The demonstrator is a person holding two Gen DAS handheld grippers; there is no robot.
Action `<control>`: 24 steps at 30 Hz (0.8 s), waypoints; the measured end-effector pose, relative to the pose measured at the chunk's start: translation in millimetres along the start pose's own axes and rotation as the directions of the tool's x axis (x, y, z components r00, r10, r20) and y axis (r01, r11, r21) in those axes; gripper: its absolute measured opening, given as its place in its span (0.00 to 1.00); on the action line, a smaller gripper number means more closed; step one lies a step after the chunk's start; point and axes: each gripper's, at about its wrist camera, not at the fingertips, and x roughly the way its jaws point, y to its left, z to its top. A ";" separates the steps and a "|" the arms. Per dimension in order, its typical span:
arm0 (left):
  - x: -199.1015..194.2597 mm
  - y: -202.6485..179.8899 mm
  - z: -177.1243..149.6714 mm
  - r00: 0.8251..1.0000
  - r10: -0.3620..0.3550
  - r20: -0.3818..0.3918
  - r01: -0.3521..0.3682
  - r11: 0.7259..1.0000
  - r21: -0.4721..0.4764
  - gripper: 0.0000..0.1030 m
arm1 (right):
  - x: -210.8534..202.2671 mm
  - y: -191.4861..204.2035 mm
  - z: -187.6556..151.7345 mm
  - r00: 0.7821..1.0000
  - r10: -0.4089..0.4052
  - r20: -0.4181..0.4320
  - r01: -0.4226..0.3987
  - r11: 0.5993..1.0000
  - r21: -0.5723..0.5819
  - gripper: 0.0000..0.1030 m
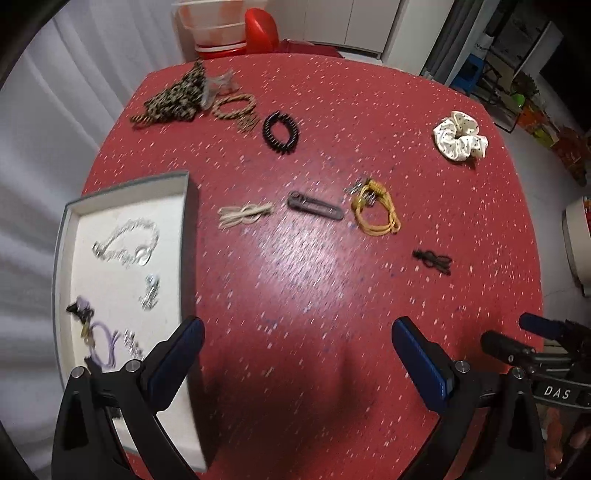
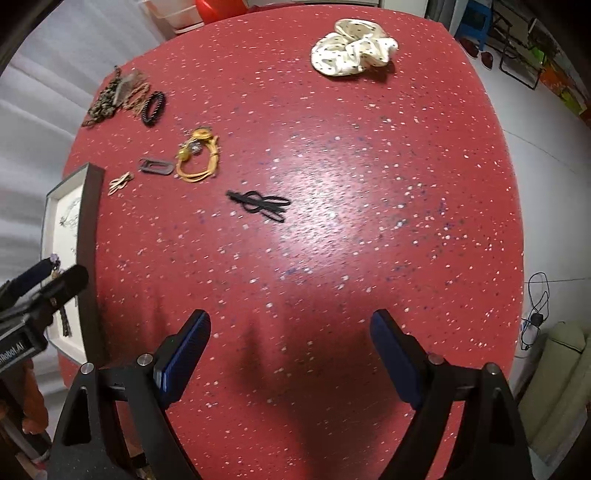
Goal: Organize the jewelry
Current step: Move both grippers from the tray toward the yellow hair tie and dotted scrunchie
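A white-lined tray (image 1: 129, 192) at the table's left holds a silver chain (image 1: 127, 240), a small silver piece (image 1: 150, 291) and a purple cord piece (image 1: 103, 343). On the red table lie a beige tie (image 1: 243, 214), a grey clip (image 1: 314, 205), a yellow cord bracelet (image 1: 376, 212), a black tie (image 1: 432, 260), a black coil band (image 1: 280, 130) and a white scrunchie (image 1: 460, 137). My left gripper (image 1: 297, 336) is open and empty beside the tray. My right gripper (image 2: 290, 328) is open and empty above bare table, near the black tie (image 2: 258, 202).
A leopard-print band (image 1: 173, 99) and a tan braided band (image 1: 234, 105) lie at the far left corner. A plastic tub (image 1: 214, 26) and a red object (image 1: 260, 31) stand beyond the table. The tray also shows in the right wrist view (image 2: 90, 221).
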 end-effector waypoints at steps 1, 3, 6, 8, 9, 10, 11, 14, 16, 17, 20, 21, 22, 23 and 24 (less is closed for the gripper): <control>1.6 -1.8 3.1 1.000 -0.003 0.003 0.003 1.000 0.003 0.99 | 0.7 -4.0 2.4 1.000 -0.001 0.000 0.001 1.000 0.005 0.87; 5.5 -7.3 10.0 1.000 -0.010 0.010 0.010 1.000 0.006 0.99 | 1.1 -10.1 6.1 1.000 -0.005 0.005 0.005 1.000 0.011 0.88; 12.7 -15.7 20.3 0.999 -0.031 0.017 0.031 1.000 0.003 0.95 | 1.2 -19.0 14.3 1.000 -0.012 0.019 0.011 1.000 0.022 0.87; 18.7 -21.2 26.3 0.999 -0.035 0.012 0.035 0.999 0.002 0.86 | 0.7 -25.2 23.3 0.999 -0.017 0.030 0.016 0.999 0.029 0.88; 22.6 -24.0 29.2 0.999 -0.038 0.007 0.038 0.999 0.001 0.87 | 0.3 -28.3 28.4 0.999 -0.020 0.038 0.018 0.999 0.031 0.88; 26.4 -26.7 32.4 0.999 -0.038 0.009 0.038 0.999 -0.005 0.87 | 0.0 -30.6 33.3 0.999 -0.021 0.043 0.020 0.999 0.034 0.88; 28.7 -28.7 34.5 0.999 -0.041 0.009 0.041 0.999 -0.007 0.86 | -0.8 -33.9 39.5 0.998 -0.023 0.053 0.021 0.999 0.038 0.88; 37.8 -36.3 42.0 0.999 -0.048 0.010 0.048 0.999 -0.013 0.85 | -3.8 -43.8 59.5 0.996 -0.021 0.082 0.016 0.998 0.059 0.88; 46.2 -42.1 47.3 0.999 -0.050 0.003 0.050 0.999 -0.012 0.77 | -4.7 -50.7 74.0 0.995 -0.010 0.099 0.003 0.997 0.078 0.88; 49.8 -43.3 49.3 0.999 -0.050 -0.003 0.050 0.999 -0.014 0.77 | -5.4 -56.0 82.8 0.994 -0.005 0.110 -0.005 0.996 0.091 0.88; 62.0 -47.6 55.9 0.999 -0.049 -0.006 0.048 0.998 -0.033 0.76 | -5.4 -69.7 105.0 0.991 0.004 0.136 -0.022 0.991 0.132 0.88; 66.2 -48.6 58.3 0.999 -0.048 -0.007 0.048 0.998 -0.040 0.76 | -5.2 -73.5 111.2 0.990 0.008 0.143 -0.029 0.989 0.145 0.88; 69.6 -49.6 60.0 0.999 -0.050 -0.007 0.049 0.998 -0.046 0.72 | -4.6 -77.8 117.9 0.988 0.013 0.151 -0.037 0.986 0.159 0.88; 73.4 -51.0 61.9 0.999 -0.049 -0.008 0.049 0.998 -0.051 0.69 | -3.6 -82.6 125.5 0.987 0.019 0.158 -0.047 0.984 0.174 0.88; 77.9 -52.8 63.7 0.999 -0.048 -0.014 0.047 0.998 -0.052 0.69 | -2.2 -86.7 134.1 0.987 0.024 0.161 -0.054 0.981 0.186 0.88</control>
